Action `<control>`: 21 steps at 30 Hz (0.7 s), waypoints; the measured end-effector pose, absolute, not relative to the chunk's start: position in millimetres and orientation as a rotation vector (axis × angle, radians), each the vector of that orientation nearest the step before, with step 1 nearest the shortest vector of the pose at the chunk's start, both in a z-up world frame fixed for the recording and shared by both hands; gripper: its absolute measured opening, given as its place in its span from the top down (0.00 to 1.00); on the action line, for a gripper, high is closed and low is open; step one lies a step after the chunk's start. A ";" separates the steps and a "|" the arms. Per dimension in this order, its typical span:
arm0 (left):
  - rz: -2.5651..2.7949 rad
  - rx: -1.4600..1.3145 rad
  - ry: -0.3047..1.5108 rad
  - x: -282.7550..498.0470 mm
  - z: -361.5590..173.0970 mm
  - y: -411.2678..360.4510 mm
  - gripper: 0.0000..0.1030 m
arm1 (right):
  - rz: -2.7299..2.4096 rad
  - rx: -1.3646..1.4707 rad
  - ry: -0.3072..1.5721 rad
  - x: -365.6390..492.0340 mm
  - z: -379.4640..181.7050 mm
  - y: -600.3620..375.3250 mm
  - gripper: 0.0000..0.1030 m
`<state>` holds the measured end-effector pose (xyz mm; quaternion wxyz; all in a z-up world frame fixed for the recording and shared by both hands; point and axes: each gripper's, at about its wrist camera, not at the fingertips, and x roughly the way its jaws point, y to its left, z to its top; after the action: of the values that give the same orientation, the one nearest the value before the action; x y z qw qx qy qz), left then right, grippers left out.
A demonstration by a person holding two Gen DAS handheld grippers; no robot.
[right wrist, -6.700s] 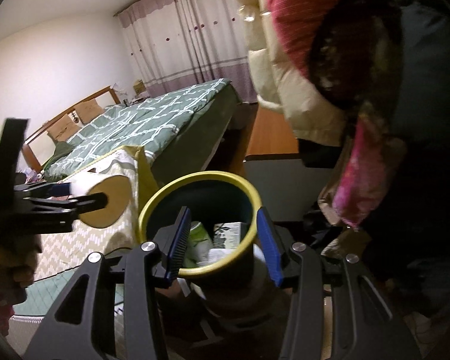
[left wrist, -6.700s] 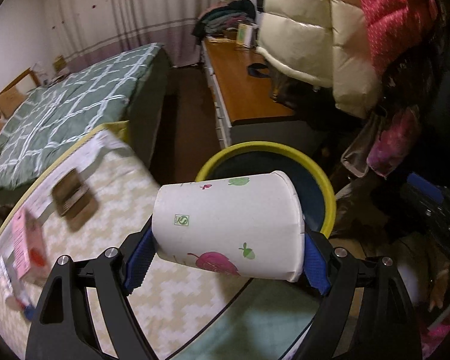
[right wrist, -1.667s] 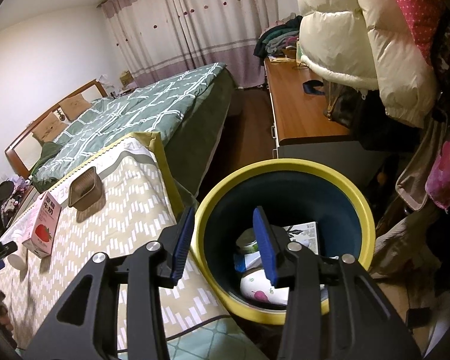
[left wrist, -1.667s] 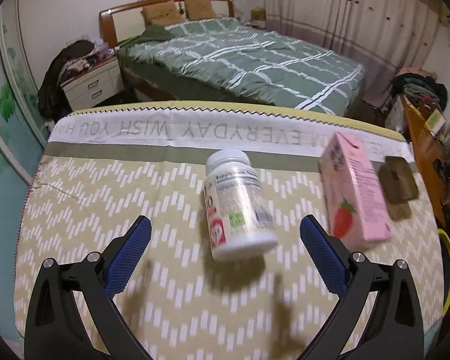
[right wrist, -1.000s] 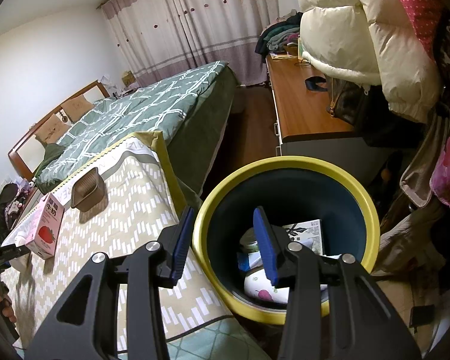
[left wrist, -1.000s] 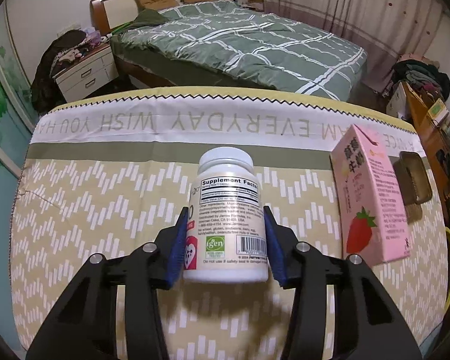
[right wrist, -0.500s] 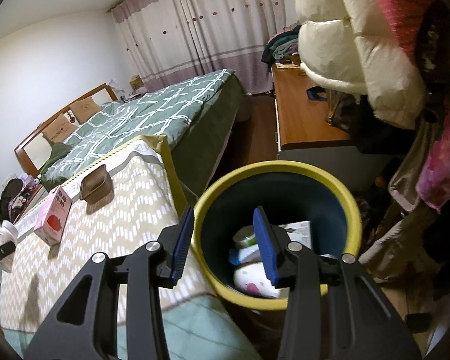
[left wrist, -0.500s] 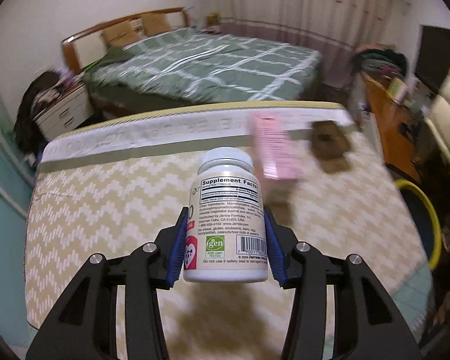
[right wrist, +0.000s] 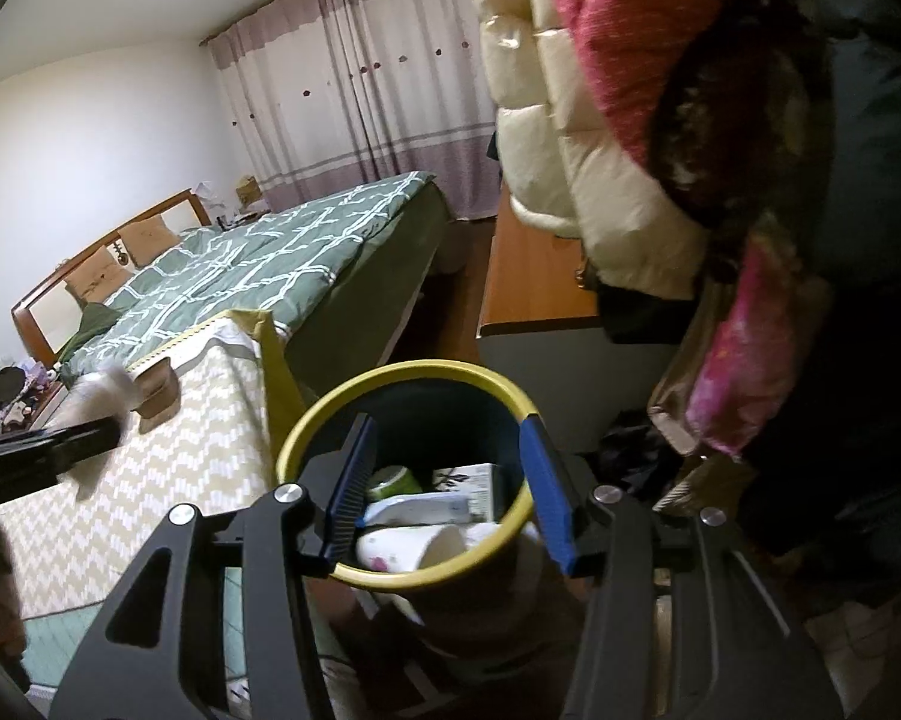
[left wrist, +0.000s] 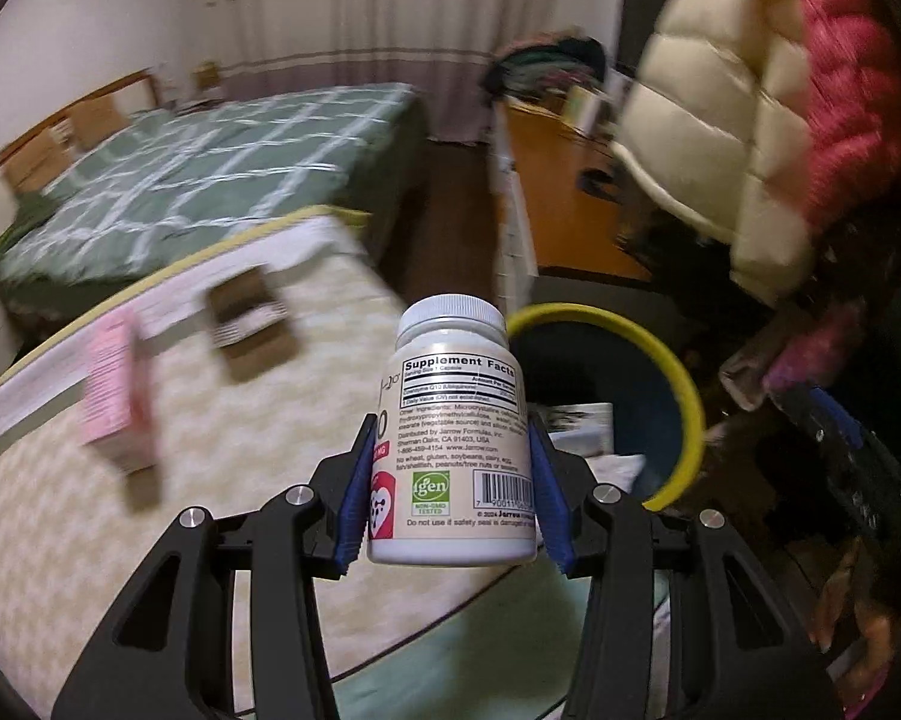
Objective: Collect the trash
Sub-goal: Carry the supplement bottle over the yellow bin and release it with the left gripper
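My left gripper [left wrist: 450,480] is shut on a white supplement bottle [left wrist: 456,438] and holds it in the air, near the table's right edge, just left of the yellow-rimmed trash bin [left wrist: 684,384]. In the right wrist view the bin [right wrist: 306,426] sits right below my right gripper [right wrist: 444,486], whose jaws are part open and hold nothing. Inside the bin lie a flowered paper cup [right wrist: 408,546], a white box [right wrist: 468,480] and other trash. The left gripper with the bottle [right wrist: 99,396] shows blurred at the left of that view.
A pink strawberry milk carton [left wrist: 120,396] and a brown case [left wrist: 243,312] lie on the zigzag tablecloth [left wrist: 222,516]. A green bed [right wrist: 270,258] stands behind. Padded coats [right wrist: 618,120] hang at the right over a wooden desk [right wrist: 528,282].
My left gripper closed on the bottle, lifted it off the table and swung right toward the bin. My right gripper stayed over the bin and drew closer to it.
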<state>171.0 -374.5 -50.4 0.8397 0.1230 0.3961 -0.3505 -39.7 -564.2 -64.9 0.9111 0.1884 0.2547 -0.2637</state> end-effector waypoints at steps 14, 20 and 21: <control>-0.818 0.303 0.983 182.8 -110.7 -510.5 0.23 | -0.591 0.432 0.532 -71.3 -73.2 -605.2 0.52; -0.781 0.244 0.901 189.4 -92.6 -478.1 0.18 | -0.575 0.444 0.552 -62.1 -79.0 -605.0 0.52; -0.769 0.230 0.880 189.3 -87.1 -464.3 0.18 | -0.567 0.444 0.556 -59.1 -80.0 -603.4 0.52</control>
<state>189.3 -464.3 -87.1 0.8278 0.1083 0.4143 -0.3624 -59.1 -603.4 -80.0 0.8983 0.2144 0.2686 -0.2739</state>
